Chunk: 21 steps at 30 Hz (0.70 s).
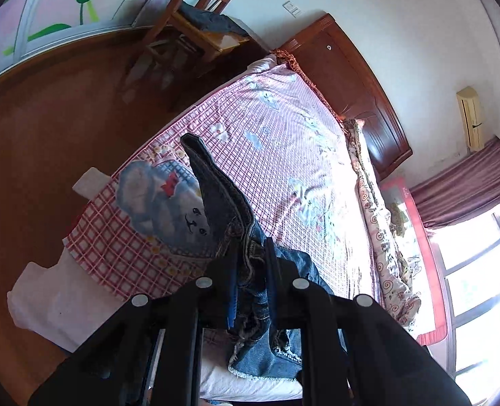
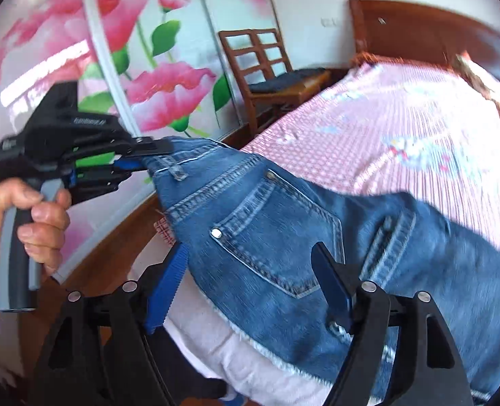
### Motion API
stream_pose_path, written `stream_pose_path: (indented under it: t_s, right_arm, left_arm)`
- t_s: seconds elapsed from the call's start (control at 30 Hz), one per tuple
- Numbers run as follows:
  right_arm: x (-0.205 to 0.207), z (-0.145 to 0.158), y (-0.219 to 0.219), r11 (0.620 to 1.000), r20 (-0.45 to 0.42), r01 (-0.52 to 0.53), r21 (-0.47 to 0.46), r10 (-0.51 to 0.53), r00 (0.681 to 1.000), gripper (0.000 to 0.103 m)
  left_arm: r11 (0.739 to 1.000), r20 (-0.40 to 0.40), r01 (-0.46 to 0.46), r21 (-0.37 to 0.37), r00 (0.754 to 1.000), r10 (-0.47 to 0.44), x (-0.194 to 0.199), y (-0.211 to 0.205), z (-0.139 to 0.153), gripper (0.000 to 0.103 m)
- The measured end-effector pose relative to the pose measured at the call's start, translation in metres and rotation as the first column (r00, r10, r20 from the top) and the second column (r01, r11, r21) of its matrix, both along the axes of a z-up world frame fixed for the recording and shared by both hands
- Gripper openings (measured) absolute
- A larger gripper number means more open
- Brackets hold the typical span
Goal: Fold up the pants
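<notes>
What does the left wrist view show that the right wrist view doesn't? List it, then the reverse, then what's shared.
Left wrist only: a cream air conditioner, a bright window, a blue cartoon bear print.

Right wrist only: the person's hand squeezing the left gripper, shut on the waistband; a rear pocket; the open right gripper.

Both: blue denim jeans, pink checked bedsheet, wooden chair, wooden headboard, floral wardrobe doors.
</notes>
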State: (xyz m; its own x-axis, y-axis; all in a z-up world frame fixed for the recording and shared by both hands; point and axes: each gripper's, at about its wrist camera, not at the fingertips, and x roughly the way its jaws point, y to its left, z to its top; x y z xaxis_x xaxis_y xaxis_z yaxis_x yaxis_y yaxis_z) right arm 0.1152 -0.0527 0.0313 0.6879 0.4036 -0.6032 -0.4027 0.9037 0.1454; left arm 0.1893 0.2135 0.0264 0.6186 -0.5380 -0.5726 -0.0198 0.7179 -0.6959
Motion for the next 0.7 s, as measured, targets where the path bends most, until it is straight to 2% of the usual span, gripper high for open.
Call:
stream_pose_path:
  t_s: [0.07, 0.17, 0.23, 0.3, 0.33, 0.4, 0.43, 0.5, 0.57, 0.7]
  right_arm:
    - [0.008, 0.006, 0.030, 0.997, 0.052, -0.055, -0.053, 0.058, 0.997, 0.075]
    - [0.027, 0.000, 0.068, 0.980, 0.058, -0.089, -0.178, 0.101, 0.993, 0.075]
    - [0.041, -0.005, 0.078, 0.981, 0.041, -0.118, -0.153, 0.126, 0.991, 0.075]
    - [0.054, -0.010, 0.085, 0.980, 0.045, -0.105, -0.168, 0.114, 0.992, 0.075]
    - [0.061, -0.011, 0.087, 0.980, 0.045, -0.094, -0.174, 0.103, 0.994, 0.063]
    - [0.077, -0.009, 0.081, 0.989, -0.007, -0.089, -0.115, 0.089, 0.996, 0.028]
    - [0.081, -0.006, 0.075, 0.994, -0.022, -0.074, -0.078, 0.072, 0.997, 0.020]
    - [0.079, 0.003, 0.060, 0.997, -0.014, -0.068, -0.030, 0.068, 0.998, 0.015]
    - [0.072, 0.012, 0.042, 0.998, 0.001, -0.054, 0.010, 0.054, 0.999, 0.014]
    - [0.041, 0.030, -0.018, 0.987, 0.028, 0.024, 0.156, -0.028, 0.999, 0.014]
  left_arm:
    - [1.000, 0.000, 0.012, 0.006, 1.000, -0.012, 0.002, -0.003, 0.005, 0.012]
    - [0.999, -0.002, 0.032, 0.015, 0.999, -0.032, 0.004, -0.005, 0.009, 0.012]
    - [0.999, -0.005, 0.044, 0.022, 0.999, -0.044, 0.007, -0.006, 0.010, 0.012]
    - [0.999, -0.010, 0.046, 0.018, 0.999, -0.046, 0.005, -0.008, 0.008, 0.012]
    - [0.999, -0.008, 0.050, 0.014, 0.999, -0.050, 0.005, -0.010, 0.008, 0.012]
    - [0.999, -0.006, 0.051, 0.010, 0.999, -0.051, 0.008, -0.011, 0.007, 0.012]
    - [0.998, 0.003, 0.055, 0.009, 0.998, -0.055, 0.008, -0.013, 0.009, 0.013]
    - [0.997, 0.029, 0.081, -0.001, 0.996, -0.081, 0.004, -0.025, 0.017, 0.012]
    - [0.992, 0.078, 0.121, 0.044, 0.989, -0.124, -0.005, -0.052, 0.032, 0.013]
    - [0.965, 0.182, 0.231, 0.121, 0.951, -0.251, -0.030, -0.120, 0.063, 0.013]
